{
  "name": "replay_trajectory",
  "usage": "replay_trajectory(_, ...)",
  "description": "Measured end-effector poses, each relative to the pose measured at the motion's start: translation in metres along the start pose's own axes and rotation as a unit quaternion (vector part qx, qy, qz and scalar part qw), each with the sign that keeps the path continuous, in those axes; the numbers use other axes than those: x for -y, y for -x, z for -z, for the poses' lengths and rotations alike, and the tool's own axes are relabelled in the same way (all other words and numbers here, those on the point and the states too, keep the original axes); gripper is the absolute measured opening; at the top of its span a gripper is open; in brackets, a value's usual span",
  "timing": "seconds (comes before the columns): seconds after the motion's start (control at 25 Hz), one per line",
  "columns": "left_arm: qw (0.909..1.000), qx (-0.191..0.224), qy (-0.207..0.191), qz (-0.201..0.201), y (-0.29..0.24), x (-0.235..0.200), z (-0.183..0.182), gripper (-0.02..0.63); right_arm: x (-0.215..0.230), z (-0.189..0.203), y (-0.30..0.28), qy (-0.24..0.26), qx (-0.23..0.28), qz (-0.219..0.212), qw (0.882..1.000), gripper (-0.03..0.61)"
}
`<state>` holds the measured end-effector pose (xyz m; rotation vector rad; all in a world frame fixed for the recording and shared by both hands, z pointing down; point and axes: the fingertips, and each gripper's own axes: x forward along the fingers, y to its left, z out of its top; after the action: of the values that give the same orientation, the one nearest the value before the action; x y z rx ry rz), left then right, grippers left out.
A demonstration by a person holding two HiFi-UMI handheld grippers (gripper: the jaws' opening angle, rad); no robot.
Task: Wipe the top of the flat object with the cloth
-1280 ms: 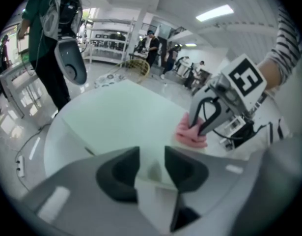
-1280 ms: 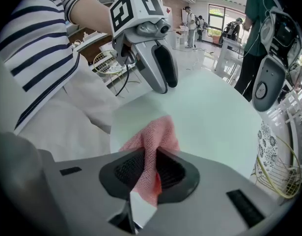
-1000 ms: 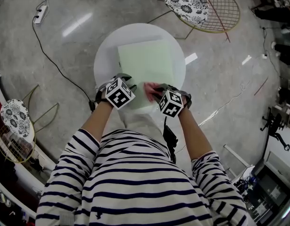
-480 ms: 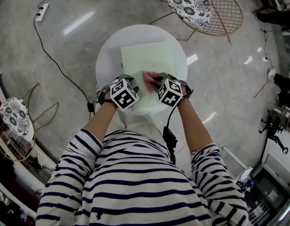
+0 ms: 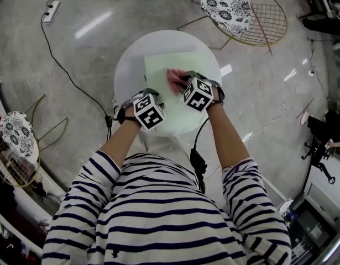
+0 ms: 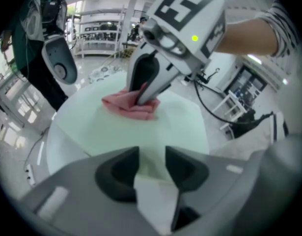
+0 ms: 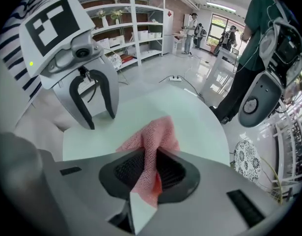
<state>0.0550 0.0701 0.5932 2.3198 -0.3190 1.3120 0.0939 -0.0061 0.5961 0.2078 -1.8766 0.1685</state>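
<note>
Wiping under way on the round white table (image 5: 125,65), the pale green flat sheet (image 5: 156,73) lying on top. The right gripper (image 7: 150,168), clamped on the pink mesh cloth (image 5: 175,80), has slid from the sheet's near edge to its middle. The left gripper (image 6: 151,166) stays at the sheet's near corner, jaws apart, just narrowed, nothing pinched.

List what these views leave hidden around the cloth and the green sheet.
Head view: sheet's near edge, under the left gripper's marker cube.
Right gripper view: sheet's near part, behind the right gripper's own body.
Left gripper view: cloth's far side, behind the right gripper.
</note>
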Motion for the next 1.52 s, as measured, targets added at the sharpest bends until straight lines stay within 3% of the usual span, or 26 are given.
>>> replay_trajectory(0.52,0.9992,-0.037,-0.012,-0.008,-0.002,0.000,0.002,0.156,0.053,-0.032,-0.005,-0.014,0.004,0.039,0.999,0.071)
replay_trajectory(1.0,0.9986,-0.047,0.012,-0.019,-0.004,-0.011,0.002,0.103,0.059,-0.035,-0.007,-0.020,0.020,0.042,0.999,0.080)
replay_trajectory(1.28,0.9979,-0.054,0.026,-0.026,-0.005,-0.012,0.002,0.103,0.069,-0.019,-0.001,-0.035,0.020,0.059,0.997,0.084)
replay_trajectory(1.52,0.9974,-0.059,0.016,-0.038,-0.004,-0.011,0.002,0.104,0.086,0.013,0.012,-0.076,0.004,0.083,0.994,0.089)
